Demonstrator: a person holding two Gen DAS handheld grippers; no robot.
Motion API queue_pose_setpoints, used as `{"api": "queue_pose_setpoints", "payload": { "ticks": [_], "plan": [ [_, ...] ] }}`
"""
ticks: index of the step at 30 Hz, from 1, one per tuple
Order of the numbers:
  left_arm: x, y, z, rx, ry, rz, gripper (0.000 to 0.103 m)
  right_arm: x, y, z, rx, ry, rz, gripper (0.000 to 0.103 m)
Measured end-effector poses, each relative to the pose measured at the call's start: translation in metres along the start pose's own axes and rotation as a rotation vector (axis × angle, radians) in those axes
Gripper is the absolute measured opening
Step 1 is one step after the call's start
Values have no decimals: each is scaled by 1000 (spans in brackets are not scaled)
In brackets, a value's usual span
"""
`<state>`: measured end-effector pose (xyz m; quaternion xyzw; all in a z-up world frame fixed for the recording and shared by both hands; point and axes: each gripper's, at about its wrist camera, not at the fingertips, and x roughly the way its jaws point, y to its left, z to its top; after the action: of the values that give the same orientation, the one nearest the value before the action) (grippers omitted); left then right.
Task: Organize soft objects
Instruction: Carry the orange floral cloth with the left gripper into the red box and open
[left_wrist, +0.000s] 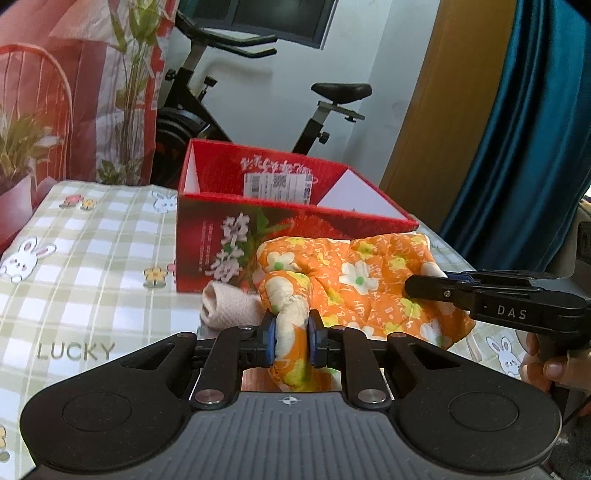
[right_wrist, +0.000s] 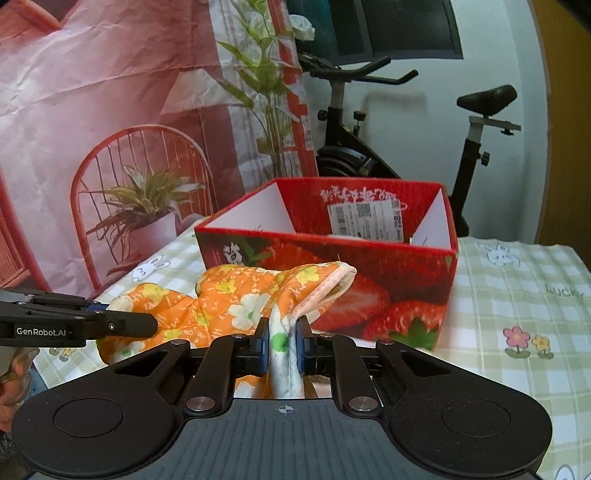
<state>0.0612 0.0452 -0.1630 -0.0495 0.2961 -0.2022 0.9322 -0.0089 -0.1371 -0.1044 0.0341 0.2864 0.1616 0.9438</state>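
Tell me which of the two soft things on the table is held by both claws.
The orange flowered cloth: the left claw and right claw each pinch a fold of it. The small beige cloth lies untouched beside the red box.

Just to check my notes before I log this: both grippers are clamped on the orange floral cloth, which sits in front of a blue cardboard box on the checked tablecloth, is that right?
Nearly. The box is red with strawberry pictures, not blue, as the right wrist view shows. The rest stands: the left gripper and right gripper are both clamped on the orange floral cloth, in front of that box on the checked tablecloth.
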Motion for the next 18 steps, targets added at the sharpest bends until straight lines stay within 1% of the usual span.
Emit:
{"api": "queue_pose_setpoints", "payload": {
  "ticks": [8,14,18],
  "plan": [
    [2,3,29,16,-50,-7,18,3,-6,27,-23,-43,9,12],
    [11,2,56,43,-93,-3,18,8,-14,58,-36,-86,16,12],
    [24,6,79,48,-120,8,17,19,-19,81,-79,-109,7,12]
  ]
}}
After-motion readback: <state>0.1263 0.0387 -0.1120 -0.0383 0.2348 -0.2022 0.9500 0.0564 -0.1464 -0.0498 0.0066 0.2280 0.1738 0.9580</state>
